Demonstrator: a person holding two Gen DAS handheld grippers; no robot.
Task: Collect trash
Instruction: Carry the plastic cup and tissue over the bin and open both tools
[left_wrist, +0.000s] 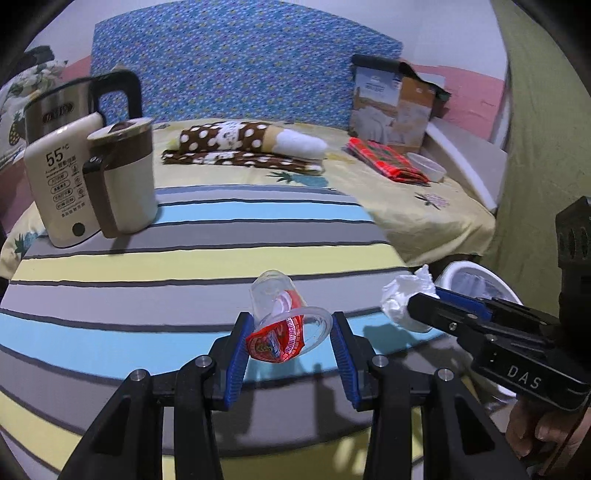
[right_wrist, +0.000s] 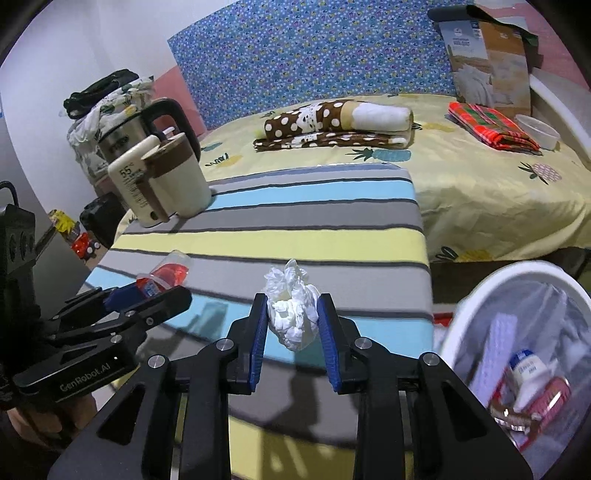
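A clear plastic cup with a red peeled lid (left_wrist: 284, 321) sits between the blue pads of my left gripper (left_wrist: 291, 332), which is shut on it above the striped table (left_wrist: 184, 258). A crumpled white tissue (right_wrist: 291, 314) is pinched between the pads of my right gripper (right_wrist: 291, 325). In the left wrist view the tissue (left_wrist: 402, 299) and my right gripper (left_wrist: 417, 306) show at the right, near the table's edge. In the right wrist view the cup (right_wrist: 166, 277) and my left gripper (right_wrist: 147, 291) show at the left. A white lined trash bin (right_wrist: 480, 295) holding several discarded items stands at the lower right.
A cream and brown mug with its warmer box (left_wrist: 92, 177) and a steel kettle (left_wrist: 66, 107) stand at the table's far left. Behind is a bed (right_wrist: 480, 192) with a dotted rolled cloth (right_wrist: 332, 122), a red plaid cloth (right_wrist: 491, 125), a white bowl (right_wrist: 539, 133) and a bag (right_wrist: 491, 62).
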